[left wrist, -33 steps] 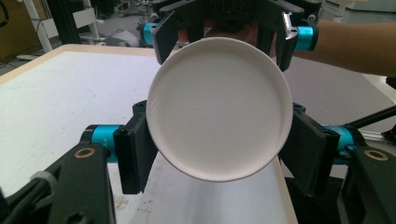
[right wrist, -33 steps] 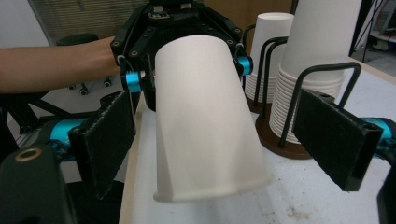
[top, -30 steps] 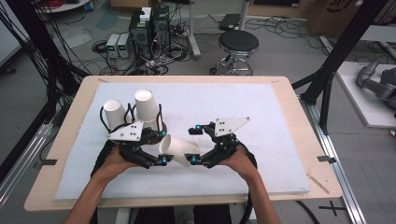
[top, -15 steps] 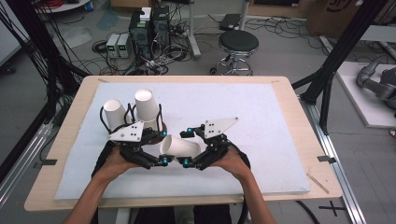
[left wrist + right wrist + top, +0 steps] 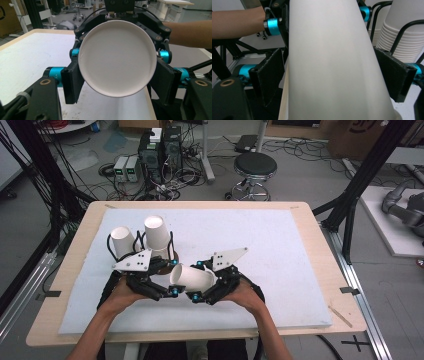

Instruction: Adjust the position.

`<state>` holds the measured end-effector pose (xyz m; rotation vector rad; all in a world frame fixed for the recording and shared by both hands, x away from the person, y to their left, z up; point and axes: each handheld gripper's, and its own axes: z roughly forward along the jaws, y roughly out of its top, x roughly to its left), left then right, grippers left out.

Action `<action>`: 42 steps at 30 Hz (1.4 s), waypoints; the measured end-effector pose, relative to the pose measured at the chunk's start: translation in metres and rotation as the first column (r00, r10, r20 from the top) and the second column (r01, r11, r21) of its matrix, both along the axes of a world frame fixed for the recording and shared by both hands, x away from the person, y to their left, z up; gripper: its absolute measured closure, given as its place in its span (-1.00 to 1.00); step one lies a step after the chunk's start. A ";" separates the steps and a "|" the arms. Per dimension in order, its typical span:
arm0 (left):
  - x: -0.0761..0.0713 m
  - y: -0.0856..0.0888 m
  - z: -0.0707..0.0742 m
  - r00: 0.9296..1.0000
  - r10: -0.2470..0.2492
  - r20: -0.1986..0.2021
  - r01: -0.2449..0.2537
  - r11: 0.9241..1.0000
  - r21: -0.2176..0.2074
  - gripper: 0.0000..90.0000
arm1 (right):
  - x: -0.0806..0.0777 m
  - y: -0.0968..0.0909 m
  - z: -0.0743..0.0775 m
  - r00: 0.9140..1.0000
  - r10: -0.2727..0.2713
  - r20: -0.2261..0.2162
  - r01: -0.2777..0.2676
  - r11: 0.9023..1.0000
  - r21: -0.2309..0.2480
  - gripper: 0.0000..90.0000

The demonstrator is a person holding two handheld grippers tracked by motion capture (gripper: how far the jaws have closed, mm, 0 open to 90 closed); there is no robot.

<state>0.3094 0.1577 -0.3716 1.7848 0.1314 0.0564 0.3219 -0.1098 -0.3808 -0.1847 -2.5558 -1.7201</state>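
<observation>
A white paper cup [image 5: 194,278] lies on its side in the air between both grippers, low over the white mat [image 5: 280,245]. My left gripper [image 5: 173,290] is shut on its narrow base end; the round base [image 5: 117,58] faces that gripper's camera, with a black pad pressed on each side. My right gripper [image 5: 196,296] has come around the wide mouth end [image 5: 332,75]. Its pads [image 5: 395,73] flank the cup wall, a thin gap showing on the left side. The left gripper's pads [image 5: 283,22] hold the far end.
Two stacks of upside-down white cups [image 5: 157,234] [image 5: 122,241] stand in a black wire holder just behind the left gripper, and one stack [image 5: 404,32] is close beside the right gripper. The table's wooden edge [image 5: 200,335] runs in front of the hands.
My right gripper has moved left and slightly down, from beside the cup to around its wide end. The left gripper and the cup have stayed in place.
</observation>
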 end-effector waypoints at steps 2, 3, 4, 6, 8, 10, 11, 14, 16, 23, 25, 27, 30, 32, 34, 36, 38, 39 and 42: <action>0.000 0.002 0.001 1.000 -0.004 -0.001 0.004 1.000 -0.002 -0.26 | 0.000 -0.001 -0.002 1.000 -0.006 0.006 0.007 1.000 -0.004 -0.69; 0.000 0.002 0.001 1.000 -0.004 -0.001 0.004 1.000 -0.002 -0.26 | 0.000 -0.001 -0.002 1.000 -0.006 0.006 0.007 1.000 -0.004 -0.69; -0.001 0.002 0.000 1.000 0.000 0.002 0.000 1.000 0.001 -0.26 | 0.000 -0.002 -0.003 1.000 -0.008 0.000 0.008 1.000 -0.001 -0.68; 0.000 0.003 0.000 1.000 -0.003 -0.002 0.003 1.000 0.000 -0.26 | 0.000 -0.003 -0.003 1.000 -0.009 0.001 0.009 1.000 0.001 -0.65; -0.001 0.003 0.000 1.000 -0.006 0.000 0.006 1.000 0.000 -0.26 | 0.001 -0.004 -0.003 1.000 -0.009 0.007 0.009 1.000 -0.002 -0.64; -0.001 0.003 0.000 1.000 -0.007 -0.004 0.007 1.000 0.004 -0.25 | 0.000 -0.005 -0.003 1.000 -0.008 0.021 0.008 1.000 -0.012 -0.45; -0.001 0.002 -0.001 1.000 -0.007 -0.004 0.007 1.000 0.002 -0.25 | 0.000 -0.005 -0.003 1.000 -0.008 0.021 0.008 1.000 -0.012 -0.45; -0.001 0.003 -0.002 1.000 -0.009 -0.007 0.009 1.000 0.003 -0.25 | 0.000 -0.005 -0.003 0.999 0.000 0.038 0.001 1.000 -0.017 -0.42; -0.001 0.003 -0.002 1.000 -0.011 -0.007 0.011 1.000 0.003 -0.24 | 0.000 -0.005 -0.003 0.999 0.000 0.042 0.001 1.000 -0.019 -0.40; -0.001 0.004 -0.003 1.000 -0.019 -0.011 0.019 1.000 0.004 -0.25 | -0.001 -0.005 -0.003 0.999 0.004 0.043 -0.003 1.000 -0.024 -0.38; -0.001 0.004 -0.003 1.000 -0.003 -0.005 0.003 1.000 0.002 -0.35 | -0.002 -0.005 -0.003 0.999 0.006 0.047 -0.005 1.000 -0.027 -0.38; 0.001 0.006 -0.004 1.000 0.022 -0.017 -0.022 1.000 0.009 -0.83 | -0.002 -0.006 -0.002 0.999 0.006 0.047 -0.005 0.999 -0.033 -0.38; 0.003 0.010 -0.005 0.999 0.035 -0.031 -0.034 0.999 0.017 -0.86 | -0.002 -0.007 -0.002 0.999 -0.007 0.045 0.009 1.000 -0.027 -0.38; 0.003 0.012 -0.004 0.998 0.017 -0.064 -0.017 1.000 0.004 -0.91 | -0.001 -0.009 -0.002 0.999 -0.011 0.042 0.012 1.000 -0.028 -0.38; 0.001 0.013 -0.003 0.998 0.033 -0.048 -0.033 0.999 0.015 -0.91 | -0.001 -0.009 -0.002 0.999 -0.012 0.042 0.013 0.999 -0.030 -0.38; 0.001 0.014 -0.002 0.996 0.067 -0.055 -0.065 0.997 0.034 -0.91 | 0.000 -0.009 -0.003 0.999 -0.013 0.035 0.014 0.999 -0.037 -0.38; 0.001 0.015 -0.003 0.994 0.081 -0.068 -0.077 0.995 0.059 -0.91 | 0.000 -0.009 -0.003 0.999 -0.012 0.035 0.014 0.999 -0.040 -0.38; 0.000 0.016 -0.003 0.994 0.092 -0.065 -0.088 0.994 0.073 -0.91 | 0.000 -0.009 -0.003 0.999 -0.013 0.034 0.014 0.999 -0.042 -0.39; -0.004 0.016 0.001 0.994 0.087 -0.060 -0.078 0.987 0.139 -0.91 | 0.000 -0.010 -0.004 0.999 -0.014 0.036 0.017 0.997 -0.075 -0.39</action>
